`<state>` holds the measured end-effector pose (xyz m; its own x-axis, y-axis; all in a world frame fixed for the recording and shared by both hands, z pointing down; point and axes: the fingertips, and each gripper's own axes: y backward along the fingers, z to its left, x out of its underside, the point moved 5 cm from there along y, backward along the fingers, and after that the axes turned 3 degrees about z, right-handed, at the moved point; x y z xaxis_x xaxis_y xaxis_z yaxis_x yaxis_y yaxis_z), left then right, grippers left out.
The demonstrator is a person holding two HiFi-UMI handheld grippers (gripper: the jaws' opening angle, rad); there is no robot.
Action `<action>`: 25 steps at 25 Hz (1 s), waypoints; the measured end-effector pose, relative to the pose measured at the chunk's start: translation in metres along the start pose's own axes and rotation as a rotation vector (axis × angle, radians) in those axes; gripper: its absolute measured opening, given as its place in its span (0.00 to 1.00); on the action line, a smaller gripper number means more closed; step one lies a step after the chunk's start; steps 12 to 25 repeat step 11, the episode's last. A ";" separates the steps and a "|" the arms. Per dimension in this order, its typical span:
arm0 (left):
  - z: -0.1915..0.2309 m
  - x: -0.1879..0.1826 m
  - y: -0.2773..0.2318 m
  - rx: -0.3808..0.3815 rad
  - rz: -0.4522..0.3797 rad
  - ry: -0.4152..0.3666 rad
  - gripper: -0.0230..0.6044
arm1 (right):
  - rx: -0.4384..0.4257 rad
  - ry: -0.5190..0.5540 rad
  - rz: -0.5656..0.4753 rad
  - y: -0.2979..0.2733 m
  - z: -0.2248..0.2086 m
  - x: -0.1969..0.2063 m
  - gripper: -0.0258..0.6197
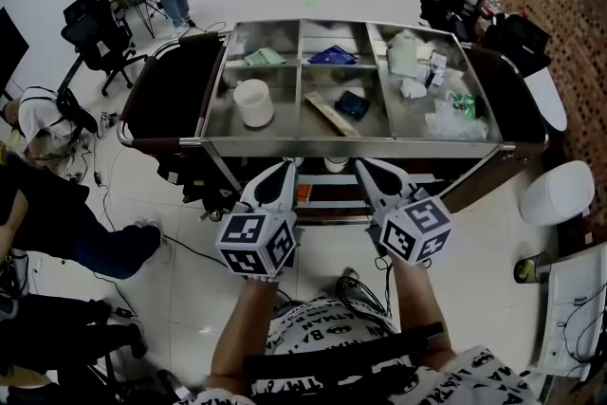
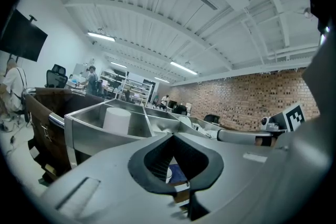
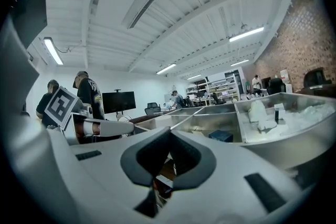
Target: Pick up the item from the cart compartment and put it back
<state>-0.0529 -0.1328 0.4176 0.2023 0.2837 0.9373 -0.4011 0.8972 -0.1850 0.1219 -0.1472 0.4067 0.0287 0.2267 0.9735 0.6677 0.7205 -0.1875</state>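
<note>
A steel cart (image 1: 353, 147) with several open compartments stands in front of me. The front left compartment holds a white cup (image 1: 253, 101) (image 2: 116, 120). In the front middle one lie a dark blue item (image 1: 352, 103) (image 3: 220, 136) and a tan strip (image 1: 327, 114). My left gripper (image 1: 287, 166) (image 2: 172, 135) and right gripper (image 1: 364, 166) (image 3: 169, 130) hover side by side just short of the cart's front rim, roughly level. Both are shut with nothing between their jaws.
The back compartments hold a green packet (image 1: 264, 58) and a blue packet (image 1: 332, 55). White items (image 1: 413, 52) and a plastic bag (image 1: 453, 114) fill the right side. Office chairs (image 1: 100, 38) and people stand at the left, white fixtures (image 1: 558, 192) at the right.
</note>
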 end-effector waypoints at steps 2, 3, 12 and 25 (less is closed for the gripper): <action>0.002 -0.001 0.002 -0.005 -0.002 0.002 0.04 | -0.004 0.002 0.003 -0.001 0.002 0.000 0.04; 0.003 -0.001 0.003 -0.007 -0.003 0.003 0.04 | -0.005 0.002 0.004 -0.001 0.003 0.000 0.04; 0.009 0.002 0.005 -0.014 -0.006 0.006 0.04 | -0.011 0.001 0.007 -0.005 0.007 0.006 0.04; 0.009 0.002 0.005 -0.014 -0.006 0.006 0.04 | -0.011 0.001 0.007 -0.005 0.007 0.006 0.04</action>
